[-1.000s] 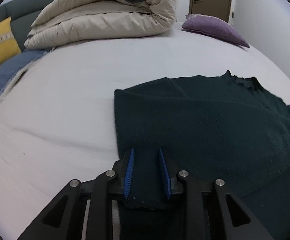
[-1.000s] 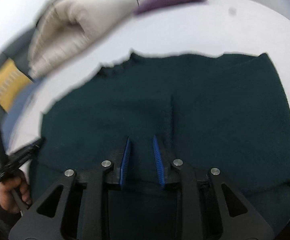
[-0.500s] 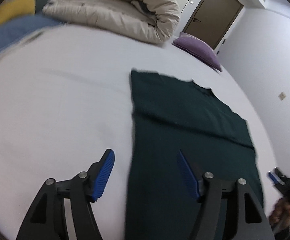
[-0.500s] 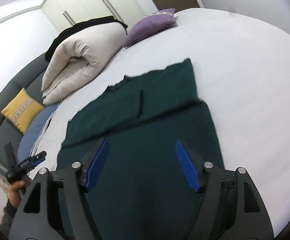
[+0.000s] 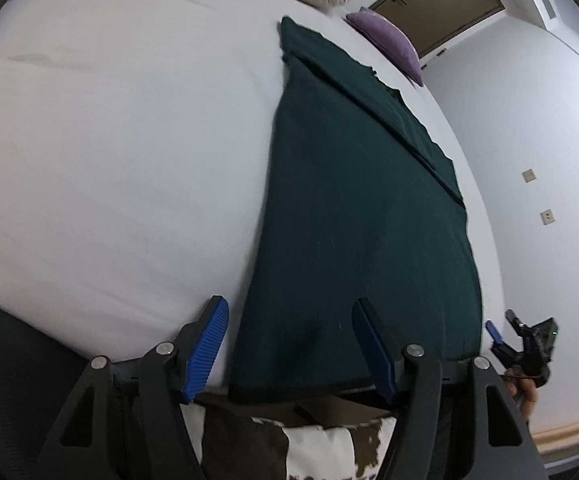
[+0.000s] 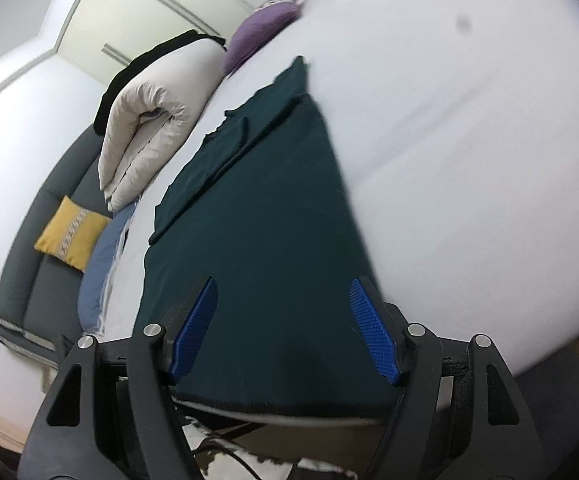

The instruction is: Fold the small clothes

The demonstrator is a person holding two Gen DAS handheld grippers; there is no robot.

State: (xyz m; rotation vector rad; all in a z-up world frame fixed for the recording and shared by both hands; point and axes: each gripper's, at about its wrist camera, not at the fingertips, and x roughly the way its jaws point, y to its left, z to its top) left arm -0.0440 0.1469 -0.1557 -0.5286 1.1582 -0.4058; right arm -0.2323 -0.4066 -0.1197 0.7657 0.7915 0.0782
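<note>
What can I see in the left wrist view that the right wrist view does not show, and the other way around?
Only the left wrist view shows the brown door, two wall sockets and the right claw past the garment's far side. Only the right wrist view shows the yellow cushion, the grey sofa and the white wardrobe. Both show the dark green garment lying flat on the white bed, the purple pillow, the rolled beige duvet, and an open claw near the garment's near edge, holding nothing.
</note>
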